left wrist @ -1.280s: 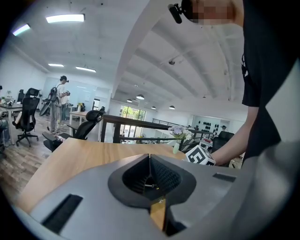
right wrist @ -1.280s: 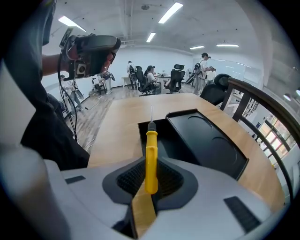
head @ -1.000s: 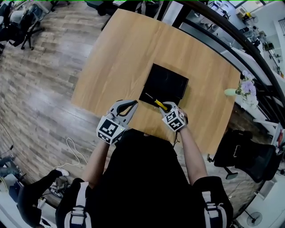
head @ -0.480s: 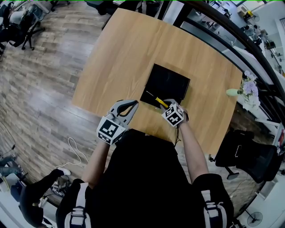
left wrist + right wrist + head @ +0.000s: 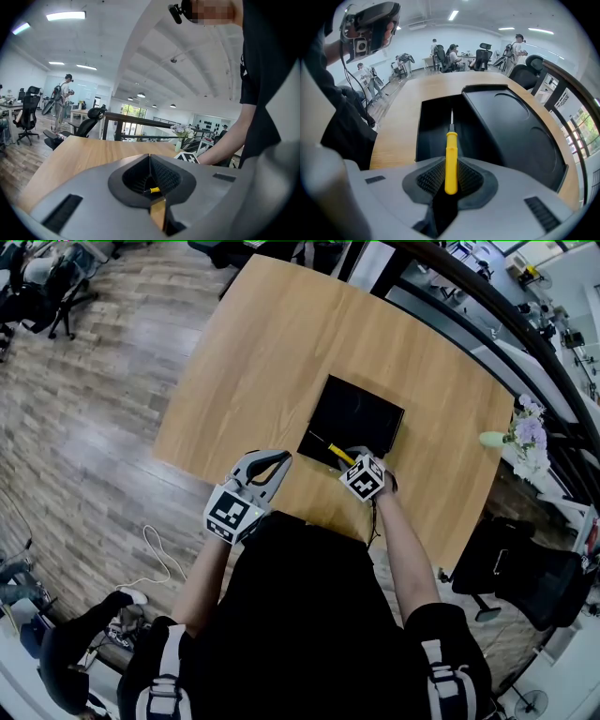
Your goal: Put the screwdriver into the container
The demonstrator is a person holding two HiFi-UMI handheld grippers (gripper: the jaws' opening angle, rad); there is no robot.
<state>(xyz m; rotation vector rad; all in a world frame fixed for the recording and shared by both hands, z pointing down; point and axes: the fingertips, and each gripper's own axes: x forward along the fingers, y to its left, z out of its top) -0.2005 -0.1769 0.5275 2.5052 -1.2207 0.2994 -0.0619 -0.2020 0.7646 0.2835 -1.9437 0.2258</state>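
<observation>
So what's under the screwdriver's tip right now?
The open compartment of the black container, dark and seemingly empty. Its near edge is hidden behind the right gripper holding the screwdriver.

We hold our left tool (image 5: 281, 459) near the container (image 5: 361, 409), off its near left corner, jaws pressed together with nothing between them. Our right tool (image 5: 349, 461) sits at the container's near edge, jaws clamped on the screwdriver (image 5: 451, 157) handle. Both forearms reach forward toward the container.

Open-plan office: swivel chairs (image 5: 26, 115), ceiling strip lights (image 5: 65, 15), wood-plank floor (image 5: 84, 427), ppl (image 5: 452, 52) seated in bkgd.
</observation>
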